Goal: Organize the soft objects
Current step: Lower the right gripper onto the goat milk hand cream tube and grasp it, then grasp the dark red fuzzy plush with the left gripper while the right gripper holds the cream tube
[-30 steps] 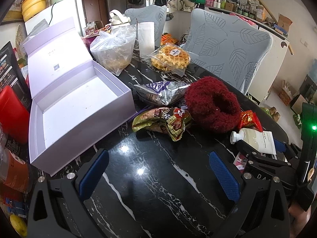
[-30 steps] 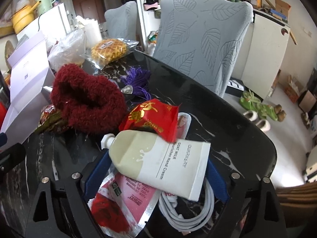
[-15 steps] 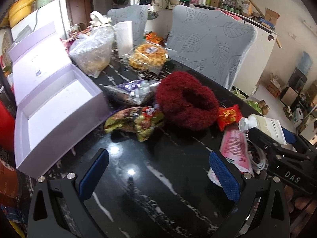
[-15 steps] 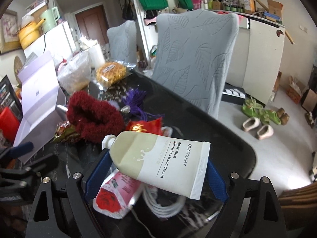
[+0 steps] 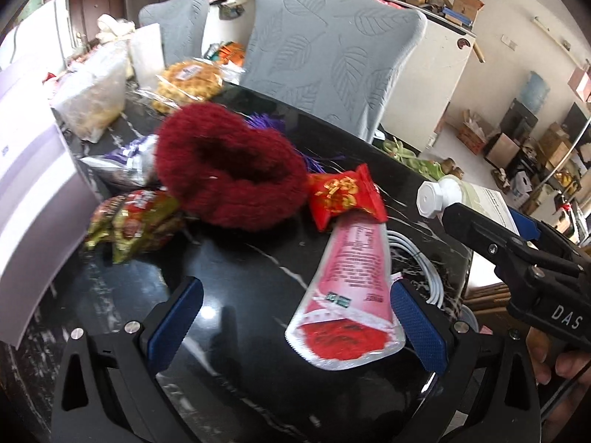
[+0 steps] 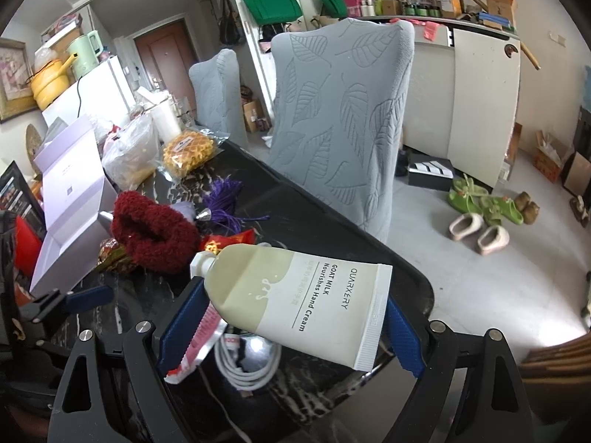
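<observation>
My right gripper (image 6: 291,302) is shut on a cream-coloured hand cream tube (image 6: 295,295), held crosswise and lifted above the black marble table (image 6: 325,236). The left wrist view shows the tube (image 5: 476,195) at the right. My left gripper (image 5: 291,306) is open low over the table. A pink sachet (image 5: 351,284) lies between its fingers, close to the right pad and not gripped. Beyond it sit a red foil packet (image 5: 343,195) and a dark red fuzzy knit ring (image 5: 229,173). A purple tassel (image 6: 221,192) lies behind the ring.
An open lilac box (image 6: 70,199) stands at the left. Snack packets (image 5: 136,221), a silver bag (image 5: 125,162) and bagged waffles (image 5: 188,81) lie between it and the ring. A coiled white cable (image 5: 424,258) lies by the sachet near the table edge. Grey leaf-patterned chairs (image 5: 332,55) stand behind.
My left gripper has swung right, from in front of the box to around the pink sachet. My right gripper has risen with the tube, off the sachet and cable.
</observation>
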{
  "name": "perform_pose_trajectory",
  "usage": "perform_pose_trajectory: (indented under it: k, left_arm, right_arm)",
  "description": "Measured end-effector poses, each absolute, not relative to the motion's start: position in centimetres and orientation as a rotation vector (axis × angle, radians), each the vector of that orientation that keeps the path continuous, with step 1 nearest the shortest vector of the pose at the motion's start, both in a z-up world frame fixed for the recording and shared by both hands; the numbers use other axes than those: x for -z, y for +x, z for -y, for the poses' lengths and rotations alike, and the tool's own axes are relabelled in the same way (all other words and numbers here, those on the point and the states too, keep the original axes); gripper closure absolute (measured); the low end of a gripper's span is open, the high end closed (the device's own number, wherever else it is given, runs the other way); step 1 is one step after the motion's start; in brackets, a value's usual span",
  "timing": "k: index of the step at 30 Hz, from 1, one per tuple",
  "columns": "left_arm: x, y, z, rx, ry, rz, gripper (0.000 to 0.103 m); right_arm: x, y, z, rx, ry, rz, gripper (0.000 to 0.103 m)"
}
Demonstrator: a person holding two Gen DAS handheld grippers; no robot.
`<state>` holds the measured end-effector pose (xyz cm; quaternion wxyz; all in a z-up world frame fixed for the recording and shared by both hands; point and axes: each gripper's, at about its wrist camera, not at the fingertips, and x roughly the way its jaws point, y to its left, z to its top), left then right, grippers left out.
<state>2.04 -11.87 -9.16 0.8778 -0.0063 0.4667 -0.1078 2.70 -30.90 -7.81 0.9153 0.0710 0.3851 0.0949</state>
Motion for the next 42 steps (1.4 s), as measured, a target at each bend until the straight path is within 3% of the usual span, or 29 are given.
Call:
perform_pose_trajectory:
  k: [21,39,40,42]
  left_arm:
    - [7.3,5.9,8.9,0.040,-0.016,-0.844,0.000]
    - [10.0,10.5,10.5,0.088,-0.019,-0.915,0.000]
    - [10.1,10.5,10.8,0.084,-0.005,-0.914,0.002]
    - [10.3,10.4,11.1,0.080,0.015,-0.911,0.016]
  right_arm:
    - [7.5,4.5,31.3,-0.263,0.155,-0.782,0.013]
    - [7.8,5.9,31.7,-0.220,0.151,-0.816,0.013]
    - [7.9,5.9,31.7,-0.220,0.151,-0.816,0.013]
    - [7.9,5.9,31.7,-0.219,0.151,-0.818,0.013]
